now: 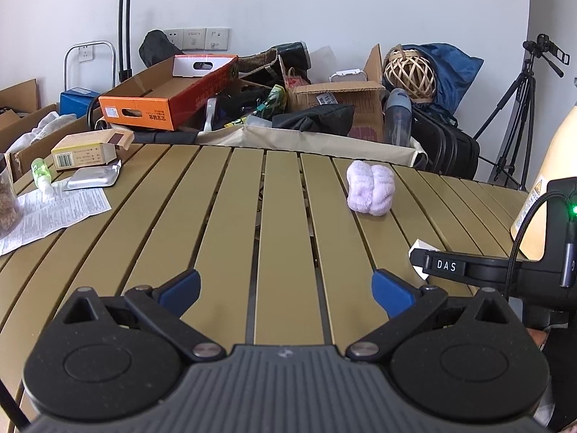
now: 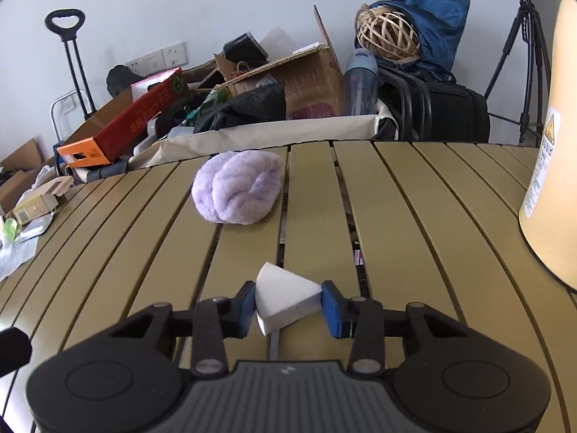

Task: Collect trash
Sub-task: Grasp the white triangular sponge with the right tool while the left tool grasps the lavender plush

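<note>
Small white folded paper wedge (image 2: 285, 301) sits on the olive slatted tabletop (image 2: 414, 238), near the front edge, pinched between the blue pads of the right gripper (image 2: 288, 306). Pads press it from both sides, so that gripper is clamped on the wedge. Wedge base rests on the slats, across a gap between two of them.

In the left wrist view only a white corner of the wedge (image 1: 418, 252) shows, behind the right gripper's black finger (image 1: 443, 265) marked "DAS".

Left gripper (image 1: 286, 288) hangs over bare slats just left of it, jaws wide apart, nothing between the blue pads.

Fluffy lilac rolled cloth bundle (image 2: 236, 189) lies further back on the table, well apart from the wedge, slightly left of it in the right wrist view.

Large cream cylindrical container with a warning label (image 2: 551, 166) stands at the table's right edge.

Far left of the table: small yellow-and-white cardboard carton (image 1: 84, 153), flat silver foil pouch (image 1: 92, 178), small green bottle (image 1: 40, 173), printed paper leaflet (image 1: 54, 213), all clustered.

Behind the table: beige fabric bin (image 1: 324, 140) full of clutter, an orange cardboard box (image 1: 162, 103), a woven rattan ball (image 1: 409, 74), a black camera tripod (image 1: 519, 108).
</note>
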A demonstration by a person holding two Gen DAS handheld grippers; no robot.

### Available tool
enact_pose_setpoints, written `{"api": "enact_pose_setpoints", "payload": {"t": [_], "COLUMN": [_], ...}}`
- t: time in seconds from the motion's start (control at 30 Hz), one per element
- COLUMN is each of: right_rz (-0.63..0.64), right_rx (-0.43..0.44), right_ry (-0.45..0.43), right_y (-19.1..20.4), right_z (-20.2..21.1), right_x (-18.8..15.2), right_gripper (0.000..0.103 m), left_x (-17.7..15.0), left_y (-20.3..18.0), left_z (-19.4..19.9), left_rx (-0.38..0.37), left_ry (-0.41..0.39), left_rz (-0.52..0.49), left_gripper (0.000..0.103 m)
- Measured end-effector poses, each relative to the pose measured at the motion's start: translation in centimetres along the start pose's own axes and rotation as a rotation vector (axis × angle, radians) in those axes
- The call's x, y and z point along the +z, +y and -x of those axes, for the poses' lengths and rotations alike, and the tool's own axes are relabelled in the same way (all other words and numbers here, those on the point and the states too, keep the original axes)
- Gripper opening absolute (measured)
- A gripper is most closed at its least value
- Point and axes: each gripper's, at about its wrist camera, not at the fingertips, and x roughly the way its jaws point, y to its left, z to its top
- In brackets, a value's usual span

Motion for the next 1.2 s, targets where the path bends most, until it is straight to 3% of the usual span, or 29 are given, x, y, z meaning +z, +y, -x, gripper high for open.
{"api": "enact_pose_setpoints", "payload": {"t": [0.27, 0.6, 0.83, 1.2], "right_rz": [-0.068, -0.185, -0.256, -0.355], "right_rx": [0.046, 0.008, -0.006, -0.027], "right_ry": [-0.046, -0.168, -0.19, -0.218], "right_y": [-1.3, -4.5, -7.9, -10.5], "right_z": [0.9, 3.7, 4.3, 4.5], "right_x": [0.1, 0.8, 1.0, 1.1], "right_gripper": [0.03, 0.028, 0.027, 0.027], "left_x": [0.1, 2.3, 4.2, 5.7], "left_y": [-1.1, -4.3, -7.1, -9.4], "left_z": [0.1, -1.4, -4.6, -10.8], "left_rx": [0.008, 0.015, -0.017, -0.022], "left_ry": [-0.003, -0.028, -0.047, -0.011], "left_rz": [-0.023, -0.066, -0.125, -0.183], "left_gripper": [0.103, 0.103, 0.103, 0.103]}}
